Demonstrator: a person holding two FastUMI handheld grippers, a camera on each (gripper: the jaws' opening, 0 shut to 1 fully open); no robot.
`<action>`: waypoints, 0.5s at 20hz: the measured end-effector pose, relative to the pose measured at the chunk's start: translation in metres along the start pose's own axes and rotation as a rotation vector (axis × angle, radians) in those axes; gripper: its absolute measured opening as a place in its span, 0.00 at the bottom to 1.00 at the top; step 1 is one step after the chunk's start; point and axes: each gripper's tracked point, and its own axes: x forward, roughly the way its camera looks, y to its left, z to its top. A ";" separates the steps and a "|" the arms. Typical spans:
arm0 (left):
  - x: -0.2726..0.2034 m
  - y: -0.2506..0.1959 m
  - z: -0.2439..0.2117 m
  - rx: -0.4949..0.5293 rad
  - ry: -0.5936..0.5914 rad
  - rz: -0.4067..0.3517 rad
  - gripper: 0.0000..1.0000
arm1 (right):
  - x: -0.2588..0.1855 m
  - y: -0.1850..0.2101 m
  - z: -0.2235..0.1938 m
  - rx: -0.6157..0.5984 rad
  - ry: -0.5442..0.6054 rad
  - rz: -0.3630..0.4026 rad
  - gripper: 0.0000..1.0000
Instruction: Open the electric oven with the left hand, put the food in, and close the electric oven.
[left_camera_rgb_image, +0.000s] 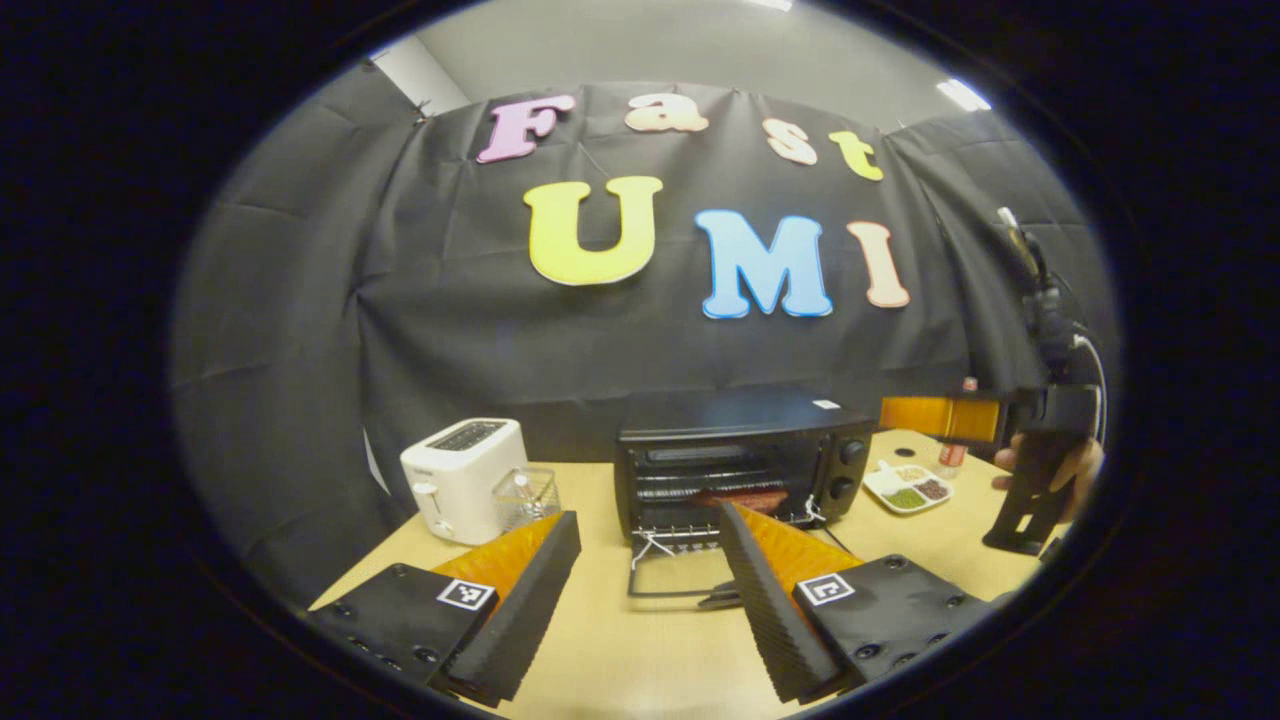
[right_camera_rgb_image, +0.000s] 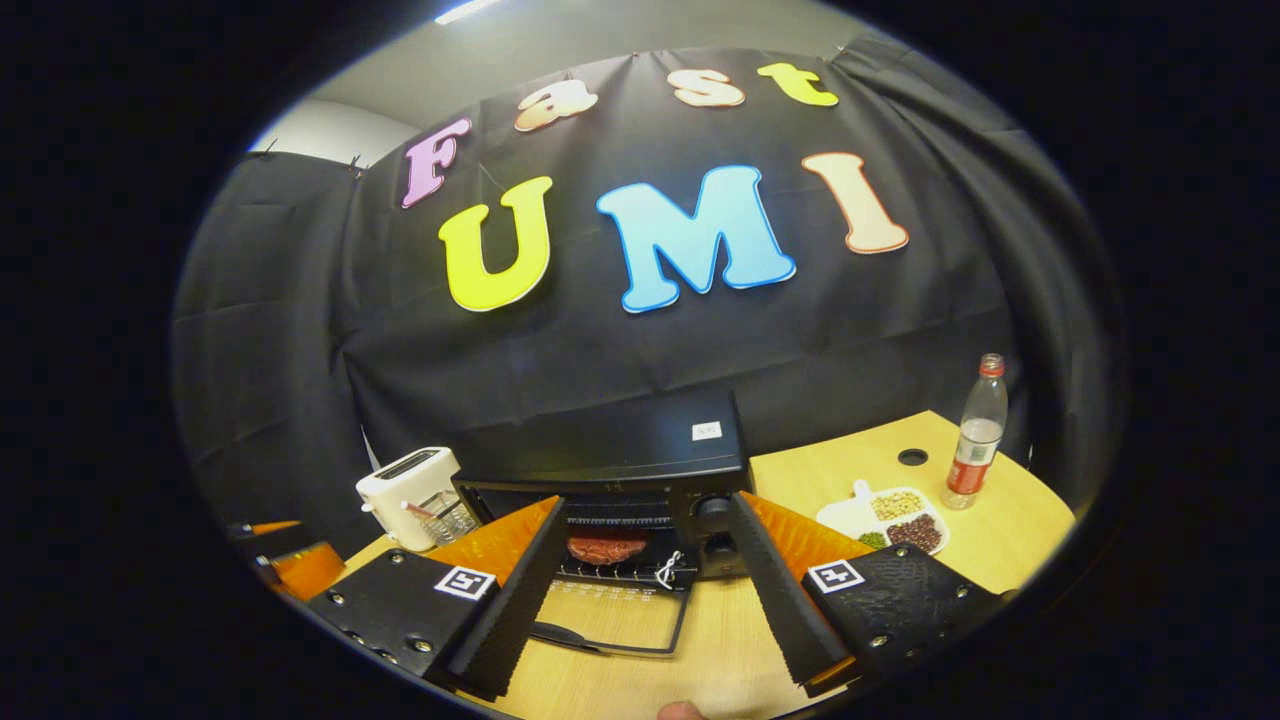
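A black electric oven (left_camera_rgb_image: 735, 455) (right_camera_rgb_image: 620, 470) stands on the wooden table with its glass door (left_camera_rgb_image: 680, 575) (right_camera_rgb_image: 615, 615) folded down flat. A reddish piece of food (right_camera_rgb_image: 606, 548) (left_camera_rgb_image: 745, 497) lies on the rack inside. My left gripper (left_camera_rgb_image: 648, 560) is open, held back from the oven, with nothing between its fingers. My right gripper (right_camera_rgb_image: 645, 560) is open too and hovers just in front of the lowered door. In the left gripper view the right gripper (left_camera_rgb_image: 945, 418) and the hand (left_camera_rgb_image: 1070, 470) holding it appear at the right, above the table.
A white toaster (left_camera_rgb_image: 462, 478) (right_camera_rgb_image: 405, 482) with a clear glass container (left_camera_rgb_image: 525, 497) beside it stands left of the oven. Right of the oven lie a white divided dish of beans (left_camera_rgb_image: 908, 487) (right_camera_rgb_image: 885, 520) and a plastic bottle (right_camera_rgb_image: 975, 432).
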 end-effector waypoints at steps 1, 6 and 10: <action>0.005 -0.007 -0.013 -0.004 0.035 -0.016 0.94 | -0.008 -0.006 0.006 -0.002 -0.010 -0.011 0.98; 0.023 -0.044 -0.064 -0.061 0.158 -0.079 0.95 | -0.054 -0.033 0.036 -0.046 -0.082 -0.076 0.98; 0.037 -0.071 -0.110 -0.061 0.293 -0.112 0.99 | -0.083 -0.052 0.041 -0.053 -0.083 -0.118 0.97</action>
